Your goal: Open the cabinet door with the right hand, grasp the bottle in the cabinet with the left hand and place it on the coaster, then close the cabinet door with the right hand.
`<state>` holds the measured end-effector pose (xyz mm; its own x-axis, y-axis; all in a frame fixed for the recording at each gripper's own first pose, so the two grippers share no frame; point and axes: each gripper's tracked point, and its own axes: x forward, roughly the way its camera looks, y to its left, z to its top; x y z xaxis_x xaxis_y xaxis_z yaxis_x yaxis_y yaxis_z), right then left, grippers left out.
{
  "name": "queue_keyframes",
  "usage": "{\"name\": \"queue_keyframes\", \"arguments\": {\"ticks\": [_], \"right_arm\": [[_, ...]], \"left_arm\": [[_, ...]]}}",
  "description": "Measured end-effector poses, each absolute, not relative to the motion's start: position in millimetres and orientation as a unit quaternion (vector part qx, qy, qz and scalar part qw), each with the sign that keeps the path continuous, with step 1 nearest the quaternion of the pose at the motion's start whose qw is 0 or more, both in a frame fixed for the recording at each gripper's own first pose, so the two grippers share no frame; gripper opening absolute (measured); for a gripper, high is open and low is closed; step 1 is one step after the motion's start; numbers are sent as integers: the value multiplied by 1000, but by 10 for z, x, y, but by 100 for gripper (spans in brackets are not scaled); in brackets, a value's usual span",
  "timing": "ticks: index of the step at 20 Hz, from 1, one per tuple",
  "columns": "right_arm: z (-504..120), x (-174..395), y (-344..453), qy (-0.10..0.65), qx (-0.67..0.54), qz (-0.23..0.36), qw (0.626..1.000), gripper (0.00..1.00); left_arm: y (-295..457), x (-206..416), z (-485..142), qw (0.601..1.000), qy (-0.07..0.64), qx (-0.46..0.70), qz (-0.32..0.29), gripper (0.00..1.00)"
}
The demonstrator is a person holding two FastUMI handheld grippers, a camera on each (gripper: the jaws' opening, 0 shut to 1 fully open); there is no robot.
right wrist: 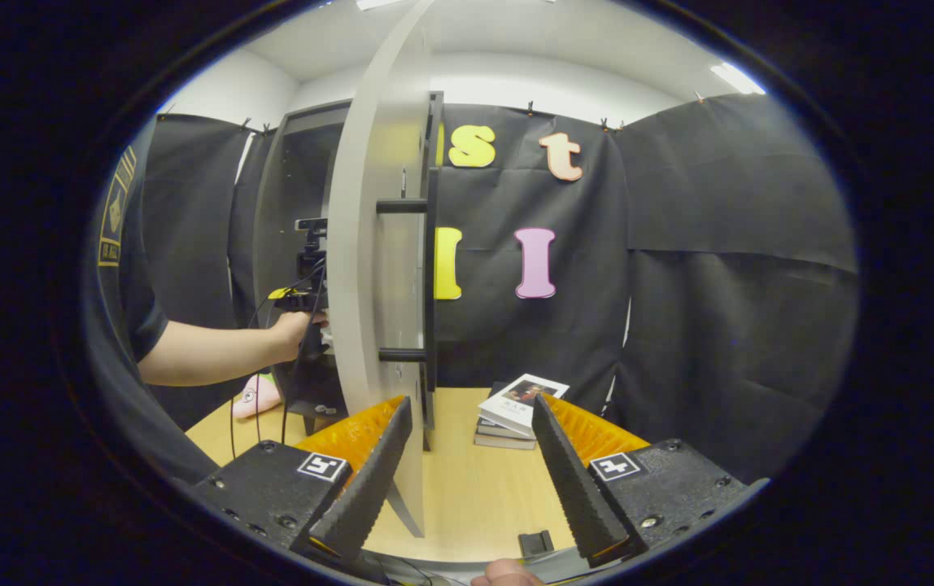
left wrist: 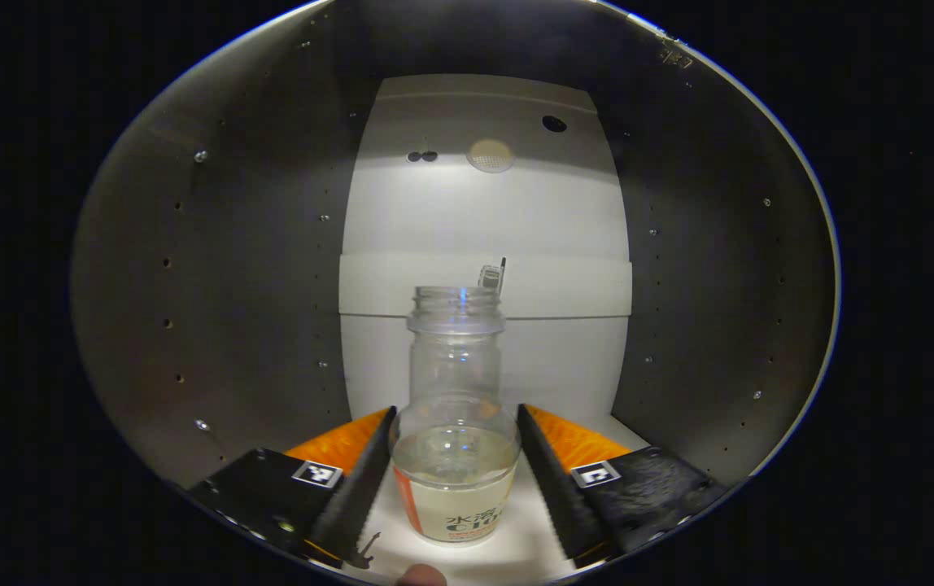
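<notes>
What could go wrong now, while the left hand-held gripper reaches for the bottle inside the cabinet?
1. The bottle has no cap and holds liquid; tilting it may spill.
2. The left hand-held gripper brackets only its lower body, so the tall neck could tip.
3. The open cabinet door stands beside the reaching hand and could be knocked.

Left gripper (left wrist: 455, 468): fingers are spread, one on each side of the bottle (left wrist: 455, 423); contact cannot be confirmed. Right gripper (right wrist: 471, 472): fingers are held apart, nothing gripped. A bare forearm (right wrist: 215, 352) is extended forward.
</notes>
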<state>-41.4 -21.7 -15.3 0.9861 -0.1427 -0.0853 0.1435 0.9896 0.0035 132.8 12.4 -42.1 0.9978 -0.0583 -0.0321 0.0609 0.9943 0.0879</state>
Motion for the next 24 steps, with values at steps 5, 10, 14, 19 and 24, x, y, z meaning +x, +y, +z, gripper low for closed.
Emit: {"name": "queue_keyframes", "arguments": {"ticks": [5,10,14,19,24], "right_arm": [[-173,-217,-282,45,17,-33,998,94],[-461,4,-455,79,-50,-8,996,96],[-581,218,-524,78,-97,36,992,97],[-736,395,-608,93,-80,54,991,98],[-1168,311,-633,158,-51,27,986,99]], "left_arm": [[105,1257,-372,997,13,64,-32,75],[99,913,-263,994,7,103,-45,75],[148,312,-157,992,-6,117,-48,75],[546,-475,-90,992,-21,121,-24,74],[1013,-1234,-428,995,-9,99,-12,75]]}}
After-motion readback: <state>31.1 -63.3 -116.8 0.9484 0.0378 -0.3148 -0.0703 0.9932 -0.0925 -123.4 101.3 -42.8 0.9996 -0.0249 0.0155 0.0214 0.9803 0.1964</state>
